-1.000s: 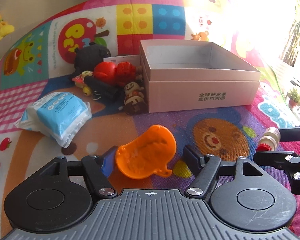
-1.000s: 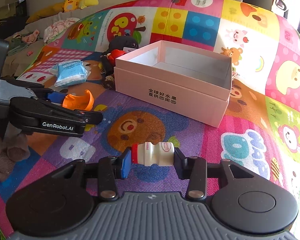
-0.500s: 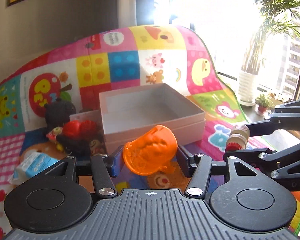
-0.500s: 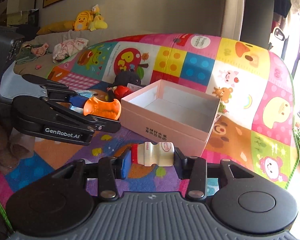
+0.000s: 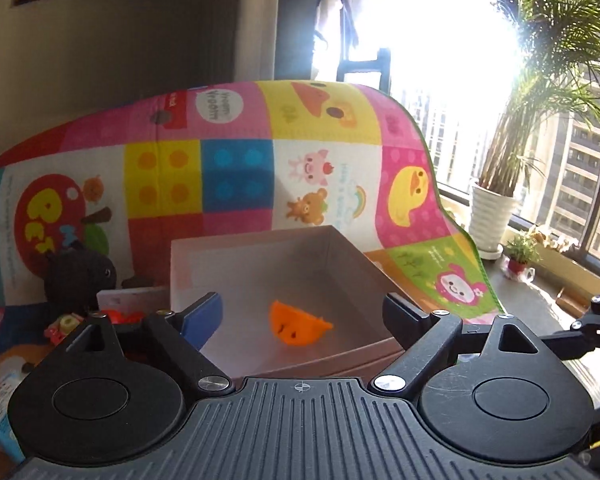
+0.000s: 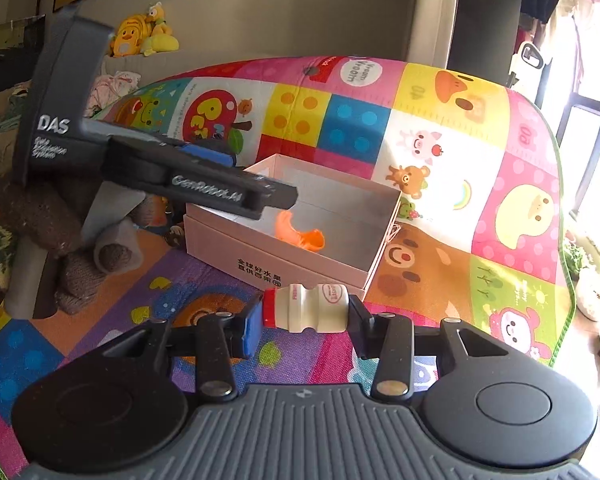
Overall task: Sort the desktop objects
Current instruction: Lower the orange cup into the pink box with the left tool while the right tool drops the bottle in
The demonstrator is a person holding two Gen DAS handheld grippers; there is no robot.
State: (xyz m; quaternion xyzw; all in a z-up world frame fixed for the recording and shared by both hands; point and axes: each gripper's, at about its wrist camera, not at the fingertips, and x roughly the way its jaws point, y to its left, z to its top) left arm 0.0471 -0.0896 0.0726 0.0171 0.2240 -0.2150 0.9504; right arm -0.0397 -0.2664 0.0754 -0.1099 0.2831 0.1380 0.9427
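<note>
Bottle — a small white drink bottle with a red cap — lies crosswise in the right tongs, long axis running left to right, cap to the left, pinched end to end. The pink box sits just beyond and slightly left of it, so the carry is forward and over the near wall. Left tongs hover above the box, opening wide with nothing between them — the orange toy lies inside on the box floor.
</note>
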